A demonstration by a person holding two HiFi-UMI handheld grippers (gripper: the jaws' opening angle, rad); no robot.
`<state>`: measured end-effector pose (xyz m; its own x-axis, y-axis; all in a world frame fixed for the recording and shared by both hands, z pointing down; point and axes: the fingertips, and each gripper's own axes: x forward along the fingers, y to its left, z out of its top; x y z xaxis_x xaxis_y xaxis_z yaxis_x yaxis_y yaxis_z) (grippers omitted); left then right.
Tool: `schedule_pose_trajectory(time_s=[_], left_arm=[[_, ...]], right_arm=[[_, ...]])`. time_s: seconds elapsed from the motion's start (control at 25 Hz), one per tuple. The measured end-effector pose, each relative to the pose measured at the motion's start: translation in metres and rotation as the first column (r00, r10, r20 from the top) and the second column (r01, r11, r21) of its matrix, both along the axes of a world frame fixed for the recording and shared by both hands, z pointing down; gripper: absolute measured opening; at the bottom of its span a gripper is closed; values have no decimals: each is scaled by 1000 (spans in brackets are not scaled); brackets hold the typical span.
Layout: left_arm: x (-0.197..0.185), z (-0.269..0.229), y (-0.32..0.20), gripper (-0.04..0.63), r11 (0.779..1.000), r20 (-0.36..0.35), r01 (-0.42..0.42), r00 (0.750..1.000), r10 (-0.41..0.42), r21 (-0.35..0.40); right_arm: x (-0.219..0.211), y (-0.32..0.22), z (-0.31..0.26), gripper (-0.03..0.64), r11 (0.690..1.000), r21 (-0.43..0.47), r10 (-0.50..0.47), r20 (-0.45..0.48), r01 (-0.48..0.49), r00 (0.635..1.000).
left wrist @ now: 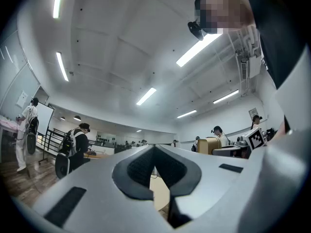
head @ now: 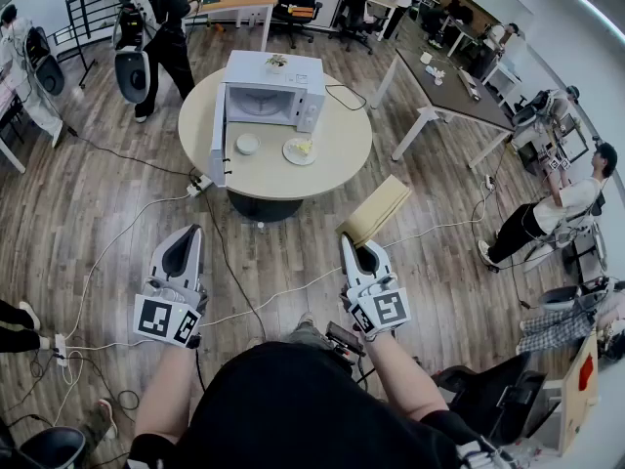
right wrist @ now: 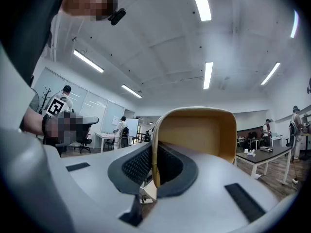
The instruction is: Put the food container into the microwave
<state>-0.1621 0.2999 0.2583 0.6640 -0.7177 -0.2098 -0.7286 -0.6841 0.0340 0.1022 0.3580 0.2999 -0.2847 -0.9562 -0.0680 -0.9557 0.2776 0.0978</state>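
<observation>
- The right gripper (right wrist: 154, 152) is pinching the food container (right wrist: 199, 130). Its two dark pads are closed on one thin side wall of the container.
- The container is tan and open-topped. It stands out past the gripper's tips, tilted on edge, with its hollow facing the gripper's right side.
- In the head view the container is in the air above the wooden floor (head: 117, 213), ahead of the right gripper and short of the round desk (head: 337, 130).
- The microwave (head: 278, 86) sits on the desk, well ahead of the container and a little to the gripper's left. Its door (head: 217, 135) is swung wide open toward the left.
- On the desk in front of the microwave are a plate (head: 299, 150) with some food and a small white round dish (head: 247, 145).
- The left gripper (left wrist: 154, 149) has its jaws pressed together at the tips with nothing between them. It is level with the right gripper and well apart from the container.
</observation>
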Motion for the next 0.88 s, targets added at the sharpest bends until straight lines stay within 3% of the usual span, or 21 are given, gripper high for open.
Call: schedule_pose_trajectory(time_s=[0.88], left_arm=[[5,5,-8,18,999,-29,-30,999,29,-27]], right_arm=[[-4,3,-11,26,999,33,-21,38,20,999]])
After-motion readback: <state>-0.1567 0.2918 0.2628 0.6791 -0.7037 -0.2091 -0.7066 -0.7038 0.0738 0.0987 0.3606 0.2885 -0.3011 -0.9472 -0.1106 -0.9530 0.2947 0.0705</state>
